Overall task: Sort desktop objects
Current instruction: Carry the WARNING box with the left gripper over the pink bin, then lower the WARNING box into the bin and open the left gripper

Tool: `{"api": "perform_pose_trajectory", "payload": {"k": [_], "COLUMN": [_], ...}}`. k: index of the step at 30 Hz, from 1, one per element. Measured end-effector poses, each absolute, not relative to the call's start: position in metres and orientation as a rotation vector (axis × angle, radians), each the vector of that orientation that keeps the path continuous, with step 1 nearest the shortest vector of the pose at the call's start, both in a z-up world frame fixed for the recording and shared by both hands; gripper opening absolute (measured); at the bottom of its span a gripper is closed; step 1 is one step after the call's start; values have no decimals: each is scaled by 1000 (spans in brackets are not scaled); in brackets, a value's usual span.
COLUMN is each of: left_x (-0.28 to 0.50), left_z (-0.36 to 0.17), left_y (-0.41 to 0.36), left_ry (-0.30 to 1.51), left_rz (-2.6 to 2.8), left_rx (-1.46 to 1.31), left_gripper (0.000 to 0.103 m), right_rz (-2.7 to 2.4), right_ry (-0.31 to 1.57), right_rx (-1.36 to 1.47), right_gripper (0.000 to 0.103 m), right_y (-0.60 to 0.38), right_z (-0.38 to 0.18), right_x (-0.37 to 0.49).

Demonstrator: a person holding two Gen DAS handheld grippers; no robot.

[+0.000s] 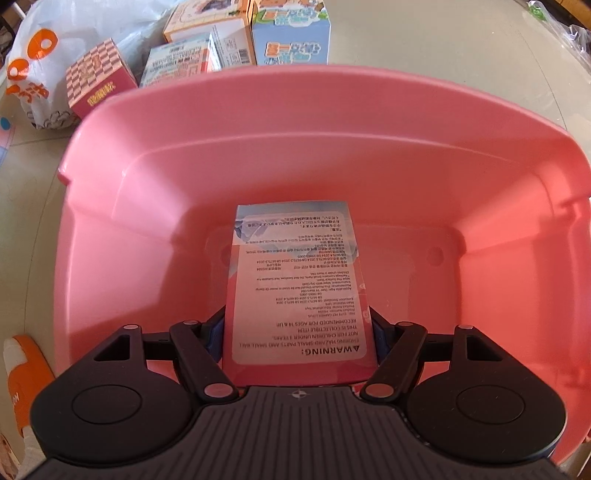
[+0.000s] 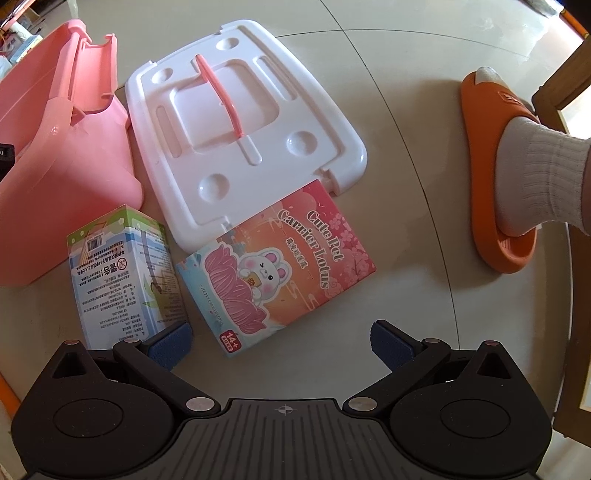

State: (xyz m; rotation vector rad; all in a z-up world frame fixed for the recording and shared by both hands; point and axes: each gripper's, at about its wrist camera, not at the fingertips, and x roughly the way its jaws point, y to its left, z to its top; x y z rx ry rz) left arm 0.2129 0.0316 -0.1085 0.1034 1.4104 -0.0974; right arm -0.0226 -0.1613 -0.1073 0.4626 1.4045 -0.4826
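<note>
My left gripper [image 1: 297, 332] is shut on a pink and blue toy box [image 1: 295, 280] with a warning label, held inside the pink bin [image 1: 258, 122] just above its floor. The bin also shows at the left of the right wrist view [image 2: 62, 155]. My right gripper [image 2: 279, 343] is open and empty above the floor. Just ahead of it lies a "Cute Pet Carrier Lotus" box [image 2: 284, 266], flat. A green and blue box [image 2: 122, 277] stands beside the left finger [image 2: 168, 343].
The bin's white lid [image 2: 236, 122] with a pink handle lies beyond the lotus box. Several more boxes [image 1: 291, 33] and a white plastic bag [image 1: 40, 62] sit behind the bin. A foot in an orange slipper [image 2: 498, 166] stands at the right.
</note>
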Motion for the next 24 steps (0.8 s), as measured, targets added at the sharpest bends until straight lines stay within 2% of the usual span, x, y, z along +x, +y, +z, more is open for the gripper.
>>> {"api": "perform_pose_trajectory", "payload": {"k": [15,24], "left_x": [215,203], "left_z": [-102,-67], "left_y": [28,29], "left_ry": [1404,1338], "left_rz": [-94,-103], "left_rx": [101,66], "left_gripper": [80,80], "right_rz": [-460,-437], "right_ry": [1405,1393], "right_rx": [461,456], "right_gripper": [102,103], "right_y": [-163,-161], "right_z": [-107,-98], "right_x": [-22,-20]}}
